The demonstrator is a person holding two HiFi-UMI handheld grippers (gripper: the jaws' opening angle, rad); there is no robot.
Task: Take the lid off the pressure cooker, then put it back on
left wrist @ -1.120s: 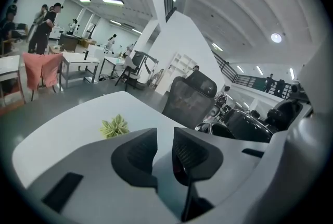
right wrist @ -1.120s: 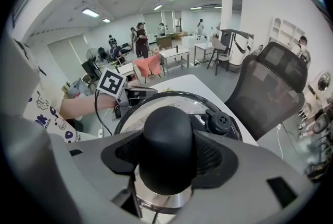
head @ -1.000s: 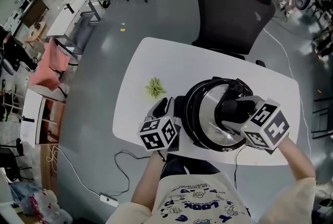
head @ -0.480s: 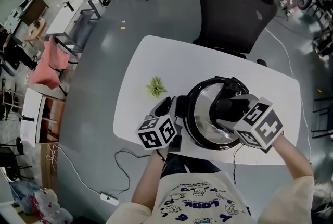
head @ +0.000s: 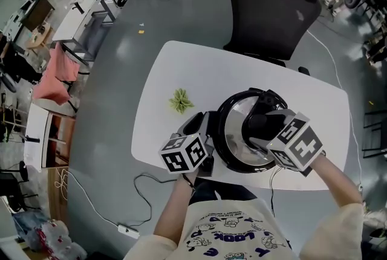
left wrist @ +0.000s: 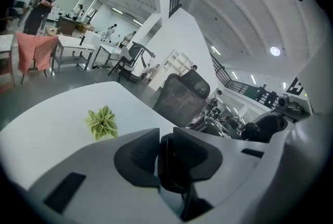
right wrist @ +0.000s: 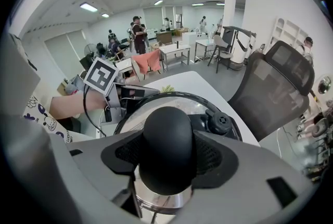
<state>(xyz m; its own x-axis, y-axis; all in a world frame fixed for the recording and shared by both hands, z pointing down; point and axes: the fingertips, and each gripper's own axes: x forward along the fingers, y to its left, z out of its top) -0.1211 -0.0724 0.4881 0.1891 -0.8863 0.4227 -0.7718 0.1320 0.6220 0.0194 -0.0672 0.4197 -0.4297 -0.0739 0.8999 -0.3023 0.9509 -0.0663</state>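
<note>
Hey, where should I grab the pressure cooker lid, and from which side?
Grip the black knob at the centre of the lid, coming down from above: it stands proud of the wide, smooth steel dome, narrow enough for two jaws. The right hand-held gripper holds it that way.

Left hand-held gripper point(left wrist: 165, 139): aimed slightly below level, jaws just closing further, clamped on a thin black handle point(left wrist: 177, 171). Right hand-held gripper point(right wrist: 167, 154): aimed steeply down, jaws wide, pads pressed on both sides of a round knob point(right wrist: 167, 132). Left forearm point(head: 172, 205) and right forearm point(head: 340, 179) reach forward.
</note>
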